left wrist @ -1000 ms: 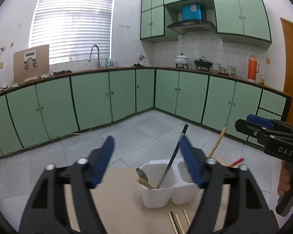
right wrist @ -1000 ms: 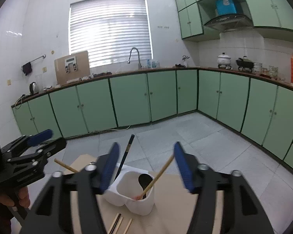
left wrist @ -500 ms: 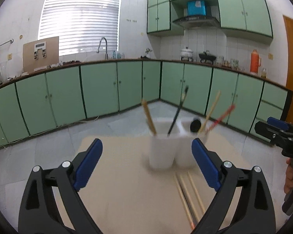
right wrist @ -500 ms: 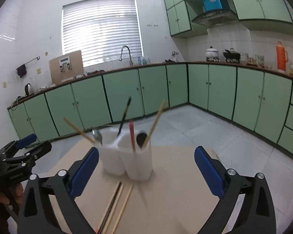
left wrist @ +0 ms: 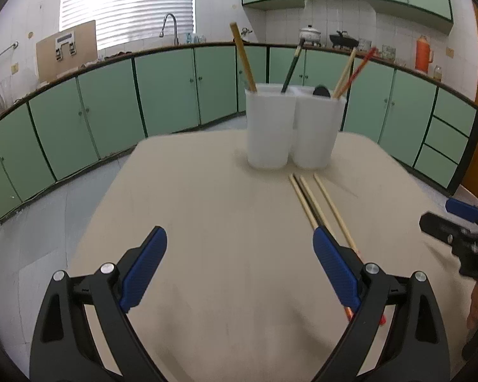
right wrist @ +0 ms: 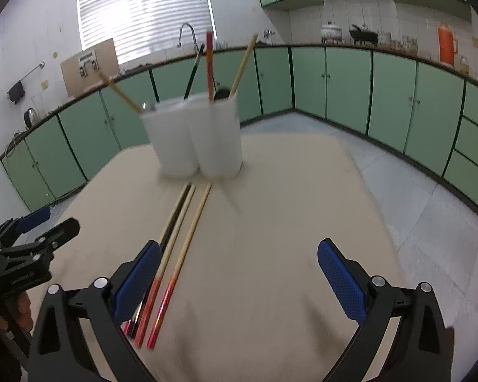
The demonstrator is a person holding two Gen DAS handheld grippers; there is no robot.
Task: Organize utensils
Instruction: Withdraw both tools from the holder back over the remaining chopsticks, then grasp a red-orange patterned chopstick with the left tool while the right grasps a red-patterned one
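Note:
A white two-compartment utensil holder (left wrist: 290,130) (right wrist: 196,137) stands at the far side of a beige table (left wrist: 223,254) (right wrist: 271,222). It holds several chopsticks and a dark spoon. Three loose chopsticks (left wrist: 315,207) (right wrist: 178,245) with red ends lie side by side on the table in front of it. My left gripper (left wrist: 239,270) is open and empty, low over the table, left of the chopsticks. My right gripper (right wrist: 239,273) is open and empty, just right of the chopsticks. Each gripper shows at the edge of the other's view (left wrist: 455,222) (right wrist: 32,232).
Green kitchen cabinets (left wrist: 162,86) run along the walls behind the table, with a sink tap (left wrist: 170,25) and an orange thermos (left wrist: 422,52) on the counter. The table edges drop to a tiled floor (right wrist: 414,197) on all sides.
Both grippers have pulled back from the holder and dropped low over the table, their jaws opened wider. The loose chopsticks now lie close in front of them.

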